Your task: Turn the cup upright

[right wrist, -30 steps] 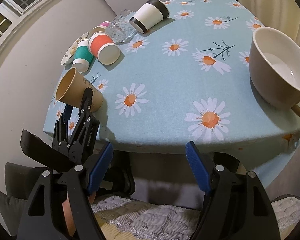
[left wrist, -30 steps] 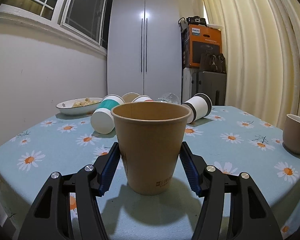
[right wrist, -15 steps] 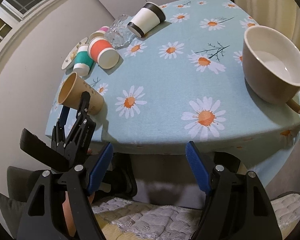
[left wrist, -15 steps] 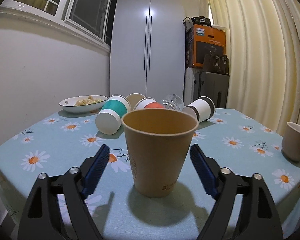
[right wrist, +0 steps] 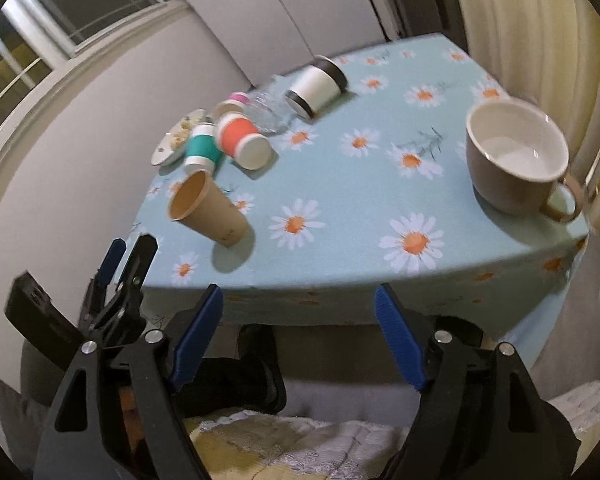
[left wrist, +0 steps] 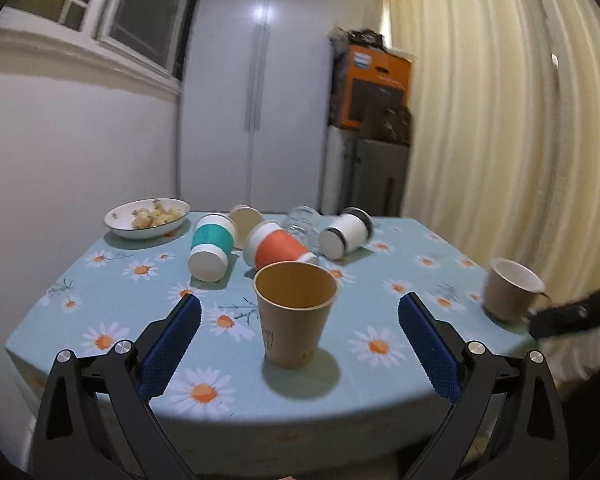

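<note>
We begin with the table [left wrist: 112, 292], spread with a pale blue daisy cloth. Toward its far edge lies a cluster of tipped cups, with a plate [left wrist: 147, 218] of food at the far left corner. A mug [right wrist: 516, 156] stands upright near the right edge.

Next in size is the kraft cup [left wrist: 295, 314], the one the task concerns. It stands upright on its base, mouth up, close to the near edge and a little left of the middle, apart from the cluster behind it. We judge the flip done for this cup.

Just behind it lie an orange cup [left wrist: 278, 248] and a teal cup [left wrist: 212, 252] on their sides, then a white cup [left wrist: 346, 236] with dark bands and a clear glass [left wrist: 302, 222], also tipped.

Our left gripper [left wrist: 298, 344] is spread wide, its blue pads either side of the kraft cup and clear of it, holding nothing. Our right gripper [right wrist: 298, 336] is also spread wide and empty, below the near edge.

As for handling, we take the kraft cup to be light, thin paper: it will dent under a hard squeeze and tip at a nudge, while its matte wall should give grip. If we took it again, we would close gently on the middle of the wall, below the rolled rim.
</note>
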`<state>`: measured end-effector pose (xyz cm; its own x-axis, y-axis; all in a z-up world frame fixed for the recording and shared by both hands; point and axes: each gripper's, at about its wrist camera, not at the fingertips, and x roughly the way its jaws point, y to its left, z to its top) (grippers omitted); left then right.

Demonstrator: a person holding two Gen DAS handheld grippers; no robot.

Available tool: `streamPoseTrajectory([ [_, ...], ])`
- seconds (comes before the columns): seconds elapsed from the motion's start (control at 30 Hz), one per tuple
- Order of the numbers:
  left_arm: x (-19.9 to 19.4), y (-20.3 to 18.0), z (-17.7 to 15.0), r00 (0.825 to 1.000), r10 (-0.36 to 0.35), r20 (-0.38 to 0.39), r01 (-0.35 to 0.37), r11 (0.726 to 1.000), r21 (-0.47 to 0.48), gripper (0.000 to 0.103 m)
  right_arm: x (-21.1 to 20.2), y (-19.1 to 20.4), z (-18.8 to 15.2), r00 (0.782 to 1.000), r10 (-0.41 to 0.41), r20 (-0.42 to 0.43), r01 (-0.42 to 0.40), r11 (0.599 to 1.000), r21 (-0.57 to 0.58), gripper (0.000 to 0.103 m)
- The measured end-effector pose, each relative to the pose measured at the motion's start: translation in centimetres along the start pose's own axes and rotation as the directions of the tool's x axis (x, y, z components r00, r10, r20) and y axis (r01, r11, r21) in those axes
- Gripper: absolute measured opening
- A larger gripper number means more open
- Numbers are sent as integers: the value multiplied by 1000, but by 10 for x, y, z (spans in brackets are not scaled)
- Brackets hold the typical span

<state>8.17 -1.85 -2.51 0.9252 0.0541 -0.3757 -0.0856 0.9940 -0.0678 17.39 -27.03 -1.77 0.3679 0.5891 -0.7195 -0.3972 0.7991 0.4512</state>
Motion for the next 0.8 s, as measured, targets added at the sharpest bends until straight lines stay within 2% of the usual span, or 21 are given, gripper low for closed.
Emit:
streamPoseTrajectory([
  [0.17,-39,23,21,994,-98,-45,99,995,10,96,-26,31,-5,995,3,98,10,992,-126,78],
  [0.23,-53,35,27,992,-114,-58,114,994,-3,96,-37,42,-8,991,17,134,7,985,-172,81],
  [0.33,-73,51,34,990,-124,-70,122,992,-24,96,-50,55,-13,982,24,188,21,972,-233,84],
  [0.43,-83,61,33,986,-122,-114,122,992,-14,96,-58,62,-19,971,25,238,46,957,-286,90],
  [0.57,-97,63,23,985,-127,-120,130,991,22,96,-60,61,-27,964,29,266,58,948,-312,90],
  [0.63,-98,62,17,983,-130,-126,134,991,26,96,-58,59,-32,961,21,276,69,947,-314,95],
  [0.8,-100,61,4,979,-139,-147,143,990,12,96,-48,54,-51,950,-27,311,145,921,-362,96],
])
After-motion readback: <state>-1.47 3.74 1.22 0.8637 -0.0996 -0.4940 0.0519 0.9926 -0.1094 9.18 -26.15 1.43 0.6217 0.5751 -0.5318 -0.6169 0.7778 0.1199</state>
